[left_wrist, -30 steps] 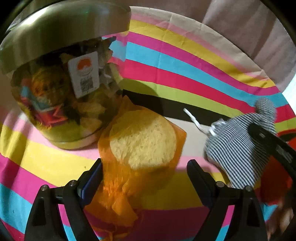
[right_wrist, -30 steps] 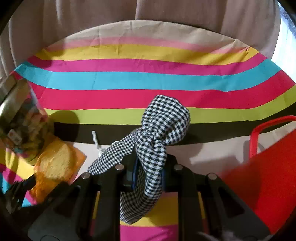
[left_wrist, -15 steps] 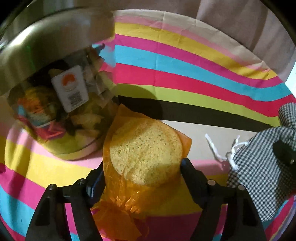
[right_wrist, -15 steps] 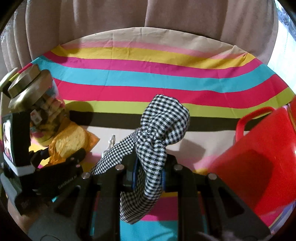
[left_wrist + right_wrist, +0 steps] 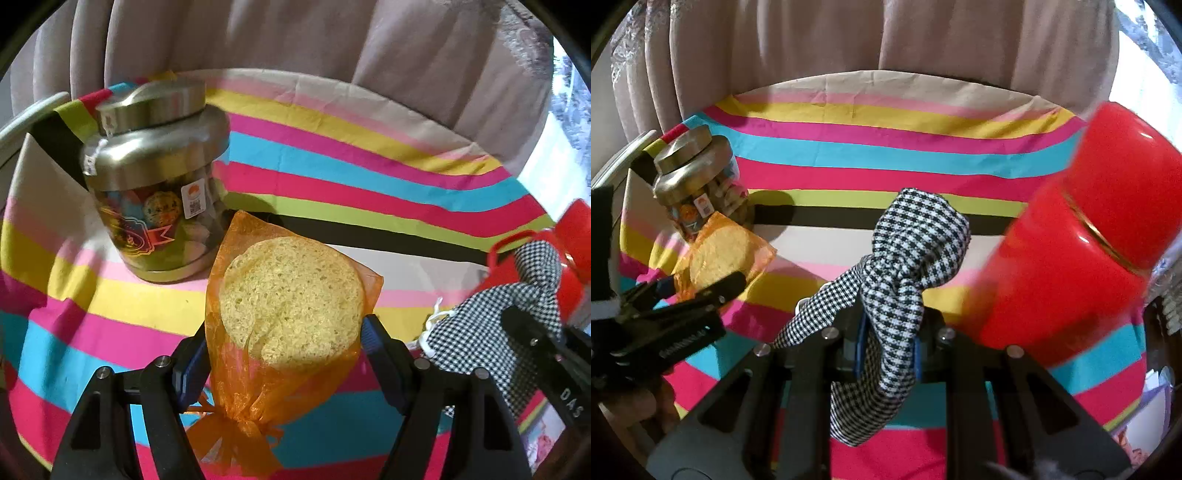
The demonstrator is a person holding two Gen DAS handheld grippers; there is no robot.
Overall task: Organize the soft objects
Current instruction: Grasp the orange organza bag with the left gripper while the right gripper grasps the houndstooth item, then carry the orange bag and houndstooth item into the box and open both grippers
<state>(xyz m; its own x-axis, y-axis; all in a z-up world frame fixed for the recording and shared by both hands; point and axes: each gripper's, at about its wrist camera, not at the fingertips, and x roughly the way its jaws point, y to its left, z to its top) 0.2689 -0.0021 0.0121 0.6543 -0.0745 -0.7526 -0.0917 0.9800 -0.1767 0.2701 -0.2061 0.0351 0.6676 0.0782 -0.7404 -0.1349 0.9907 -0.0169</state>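
Now | round spongy disc in orange mesh pouch (image 5: 284, 325) | knotted houndstooth cloth (image 5: 908, 266)

Left tool (image 5: 284, 347) angled down, pads apparently clamping a wide load, right tool (image 5: 889, 350) nearly closed, gripping

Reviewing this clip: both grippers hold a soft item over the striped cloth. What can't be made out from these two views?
- Red container, right wrist view: motion-blurred and cut by the right edge; its opening is unseen.
- Jar label, left wrist view: print too small to read.
- Checked fabric pouch: its lower part is hidden behind the right gripper.
- Orange mesh bag: whether it rests on the cloth can't be told; the left gripper and the bag itself hide its underside.
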